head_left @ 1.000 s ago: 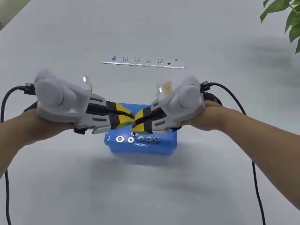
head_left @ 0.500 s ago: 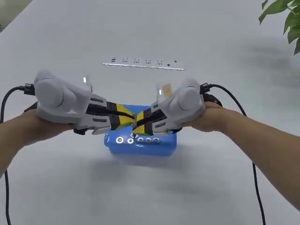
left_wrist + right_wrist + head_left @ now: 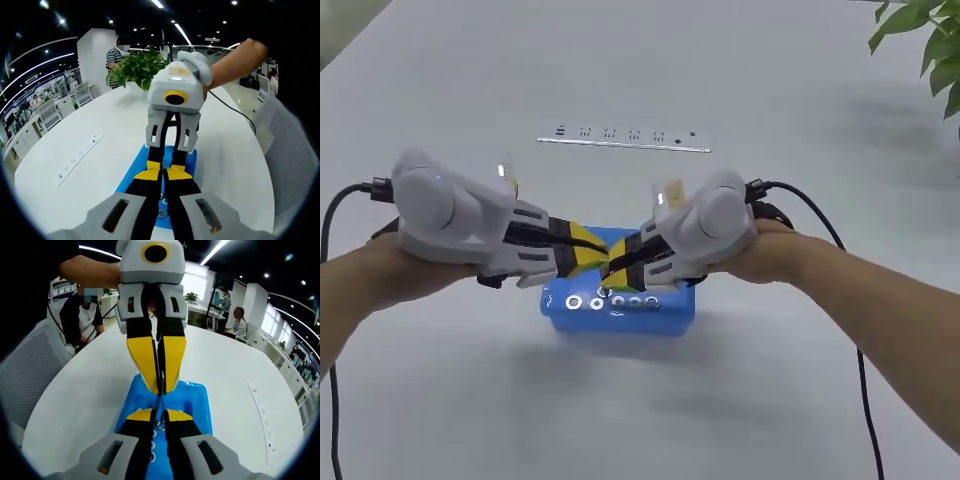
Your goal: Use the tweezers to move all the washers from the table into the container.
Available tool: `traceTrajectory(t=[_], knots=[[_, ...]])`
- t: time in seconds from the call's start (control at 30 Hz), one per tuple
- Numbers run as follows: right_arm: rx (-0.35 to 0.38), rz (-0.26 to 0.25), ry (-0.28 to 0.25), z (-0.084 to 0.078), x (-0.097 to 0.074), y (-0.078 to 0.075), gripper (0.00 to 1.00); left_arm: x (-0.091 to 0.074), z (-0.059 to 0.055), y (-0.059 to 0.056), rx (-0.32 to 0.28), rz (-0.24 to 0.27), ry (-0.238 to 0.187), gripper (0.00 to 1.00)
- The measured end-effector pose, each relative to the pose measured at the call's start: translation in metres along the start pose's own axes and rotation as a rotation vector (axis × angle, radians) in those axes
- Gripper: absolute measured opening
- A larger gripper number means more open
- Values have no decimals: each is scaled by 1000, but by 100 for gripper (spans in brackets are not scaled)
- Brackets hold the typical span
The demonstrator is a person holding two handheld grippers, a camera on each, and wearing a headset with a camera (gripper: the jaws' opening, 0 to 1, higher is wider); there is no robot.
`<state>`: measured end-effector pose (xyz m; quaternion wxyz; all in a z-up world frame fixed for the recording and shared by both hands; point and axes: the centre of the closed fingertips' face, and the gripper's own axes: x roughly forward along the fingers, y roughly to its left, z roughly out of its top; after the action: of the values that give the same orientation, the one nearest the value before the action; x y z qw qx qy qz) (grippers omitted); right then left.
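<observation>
Tabletop [image 3: 790, 90], pale grey and matte, runs wide under bright office light. A white power strip [image 3: 625, 139] lies on it well beyond the work, and green plant leaves [image 3: 920, 35] cut into the far right corner. The gripper views show an open-plan room with ceiling light strips, a mesh chair [image 3: 30, 370] and seated people [image 3: 235, 322] in the distance.

A blue container [image 3: 620, 320] sits in the middle of the table, with washers [image 3: 596, 302] in a row inside it near its front edge. The left gripper [image 3: 588, 250] and right gripper [image 3: 620, 262] meet nose to nose above it, hiding its back half.

The left gripper's jaws are drawn nearly together on a thin dark sliver, seemingly the tweezers [image 3: 160, 399], whose tip points down at the washers. The right gripper's jaws stand narrow too, but I cannot tell whether they hold anything. Where the tips overlap is hard to make out.
</observation>
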<state>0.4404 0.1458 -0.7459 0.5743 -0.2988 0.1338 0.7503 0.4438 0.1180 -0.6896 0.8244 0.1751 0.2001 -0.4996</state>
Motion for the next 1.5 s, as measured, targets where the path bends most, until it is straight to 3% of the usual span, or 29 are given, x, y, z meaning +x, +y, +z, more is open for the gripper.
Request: traceTrajectory(t=[0.53, 1.0, 1.5], knots=[[57, -1, -23, 10, -8, 6, 8, -8, 10, -7, 2, -22, 3, 5], [88, -32, -43, 32, -26, 18, 7, -21, 32, -18, 47, -57, 5, 5], [82, -50, -20, 44, -41, 47, 6, -34, 45, -47, 67, -95, 10, 5]])
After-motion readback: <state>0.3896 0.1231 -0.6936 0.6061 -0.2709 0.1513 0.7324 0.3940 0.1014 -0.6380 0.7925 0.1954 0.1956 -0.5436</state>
